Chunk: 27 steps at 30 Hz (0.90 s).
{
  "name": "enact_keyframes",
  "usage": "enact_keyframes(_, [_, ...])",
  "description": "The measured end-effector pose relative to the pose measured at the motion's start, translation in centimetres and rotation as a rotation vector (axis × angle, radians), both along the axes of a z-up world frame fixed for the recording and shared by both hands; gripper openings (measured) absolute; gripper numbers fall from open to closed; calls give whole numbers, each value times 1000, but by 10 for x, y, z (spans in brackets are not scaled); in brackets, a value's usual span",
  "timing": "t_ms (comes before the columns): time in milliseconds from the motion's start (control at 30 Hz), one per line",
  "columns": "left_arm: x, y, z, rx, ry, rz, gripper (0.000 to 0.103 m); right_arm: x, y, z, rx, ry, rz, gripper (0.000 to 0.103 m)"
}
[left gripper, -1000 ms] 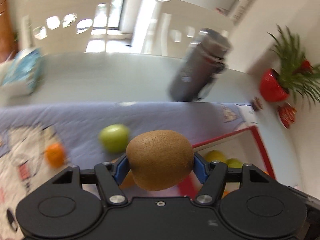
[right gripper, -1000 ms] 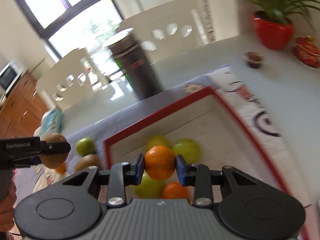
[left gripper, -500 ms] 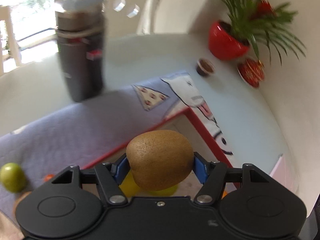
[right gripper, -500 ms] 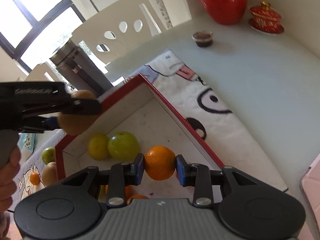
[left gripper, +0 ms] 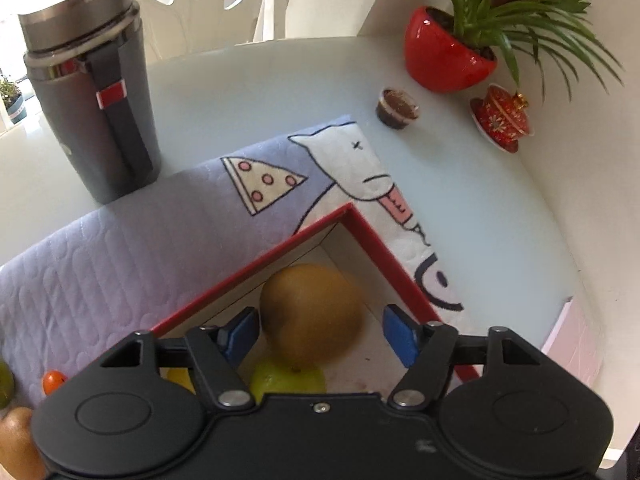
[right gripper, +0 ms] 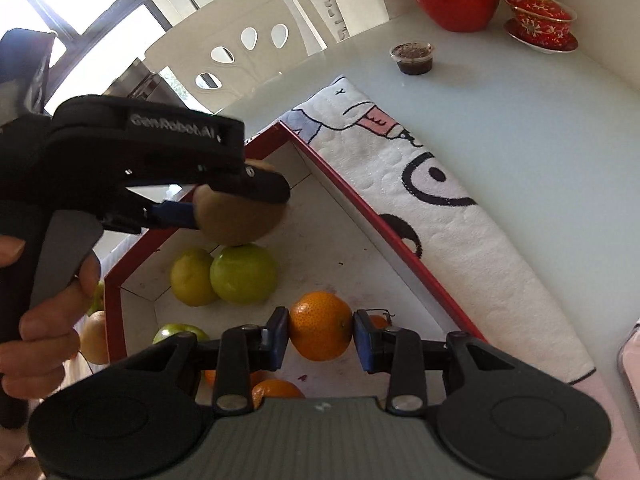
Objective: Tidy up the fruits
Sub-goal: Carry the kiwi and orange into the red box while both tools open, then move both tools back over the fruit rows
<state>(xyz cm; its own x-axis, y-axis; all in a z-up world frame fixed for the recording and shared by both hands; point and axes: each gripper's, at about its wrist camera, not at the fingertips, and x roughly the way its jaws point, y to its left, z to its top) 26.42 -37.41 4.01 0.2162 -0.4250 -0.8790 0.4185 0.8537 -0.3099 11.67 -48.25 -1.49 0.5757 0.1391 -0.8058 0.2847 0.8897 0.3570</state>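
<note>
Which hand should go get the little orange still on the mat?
Left, probably. Its fingers have just opened off the kiwi over the box, and the orange lies on that side.

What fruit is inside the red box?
The red box holds a yellow lemon, green apples and oranges. The right hand-held gripper covers the near part, so more may be hidden.

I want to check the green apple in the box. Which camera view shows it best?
The right wrist view: the green apple shows nearly whole beside the lemon. In the left wrist view only its top shows, under the kiwi.
</note>
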Motion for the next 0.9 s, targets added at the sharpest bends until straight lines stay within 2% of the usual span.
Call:
enact_keyframes(200, [-1, 6, 10, -4, -13, 12, 82, -2, -2, 6, 3, 0, -14, 49])
enact_keyframes(533, [-7, 26, 30, -13, -53, 32, 82, -5, -1, 12, -9, 10, -28, 51])
enact_keyframes(900, [-17, 90, 56, -20, -107, 123, 83, 7, 14, 35, -44, 4, -12, 55])
